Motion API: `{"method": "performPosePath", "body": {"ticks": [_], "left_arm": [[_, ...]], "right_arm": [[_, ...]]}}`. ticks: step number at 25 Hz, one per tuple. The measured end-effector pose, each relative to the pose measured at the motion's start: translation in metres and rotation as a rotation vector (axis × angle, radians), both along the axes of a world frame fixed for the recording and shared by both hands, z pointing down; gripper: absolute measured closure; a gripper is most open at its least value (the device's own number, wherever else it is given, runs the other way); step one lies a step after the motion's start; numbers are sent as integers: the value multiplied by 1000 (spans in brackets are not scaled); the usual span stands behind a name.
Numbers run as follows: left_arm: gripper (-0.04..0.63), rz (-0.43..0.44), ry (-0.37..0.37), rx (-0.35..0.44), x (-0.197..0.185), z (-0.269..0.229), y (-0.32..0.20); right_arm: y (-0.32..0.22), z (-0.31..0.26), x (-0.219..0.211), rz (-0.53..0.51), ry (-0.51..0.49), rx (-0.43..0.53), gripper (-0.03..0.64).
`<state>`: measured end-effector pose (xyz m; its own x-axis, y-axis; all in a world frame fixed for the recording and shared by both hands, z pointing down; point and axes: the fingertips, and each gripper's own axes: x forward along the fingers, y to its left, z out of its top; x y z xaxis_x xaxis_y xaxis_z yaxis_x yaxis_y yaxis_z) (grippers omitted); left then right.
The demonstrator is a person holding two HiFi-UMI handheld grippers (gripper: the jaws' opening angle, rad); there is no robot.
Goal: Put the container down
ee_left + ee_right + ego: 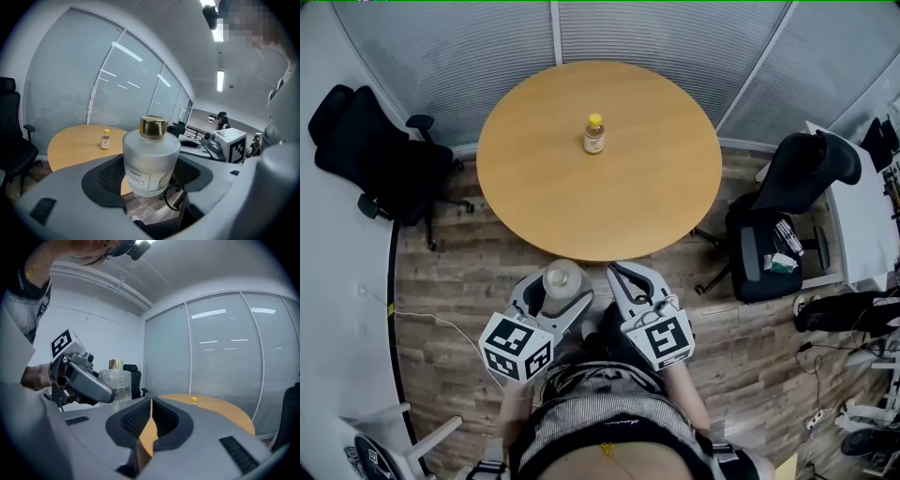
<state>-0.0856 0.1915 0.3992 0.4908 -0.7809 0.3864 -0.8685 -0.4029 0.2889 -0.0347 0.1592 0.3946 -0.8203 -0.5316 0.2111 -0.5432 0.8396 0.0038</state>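
A frosted glass container [151, 159] with a gold cap and a white label stands upright between the jaws of my left gripper [556, 289], which is shut on it. In the head view the container [562, 278] hangs over the floor just short of the round wooden table's [656, 187] near edge. The right gripper view shows the container [115, 380] at the left. My right gripper [625, 278] sits beside the left one, its jaws shut with nothing between them. A small bottle [594, 134] with a yellow cap stands on the table's far middle.
A black office chair [380, 155] stands left of the table, and another [787, 216] with items on its seat at the right. A white desk [862, 216] lies at the far right. Blinds cover glass walls behind the table. Wood flooring lies below.
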Motion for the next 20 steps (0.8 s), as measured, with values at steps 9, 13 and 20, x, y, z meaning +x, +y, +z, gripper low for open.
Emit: {"method": "performPosePath", "body": {"ticks": [9,13,20], "left_arm": [[262,-35,-27,41,5,-15,-66],[262,-51,-28,42,8,-16,-86],[262,-75,-47,26,11,-12,-107]], "right_arm": [[-67,-10,5,-39,-19,39,593],[-88,-14,4,-68,-29,37,593],[-111,-12,4,-94,-32,27,592]]}}
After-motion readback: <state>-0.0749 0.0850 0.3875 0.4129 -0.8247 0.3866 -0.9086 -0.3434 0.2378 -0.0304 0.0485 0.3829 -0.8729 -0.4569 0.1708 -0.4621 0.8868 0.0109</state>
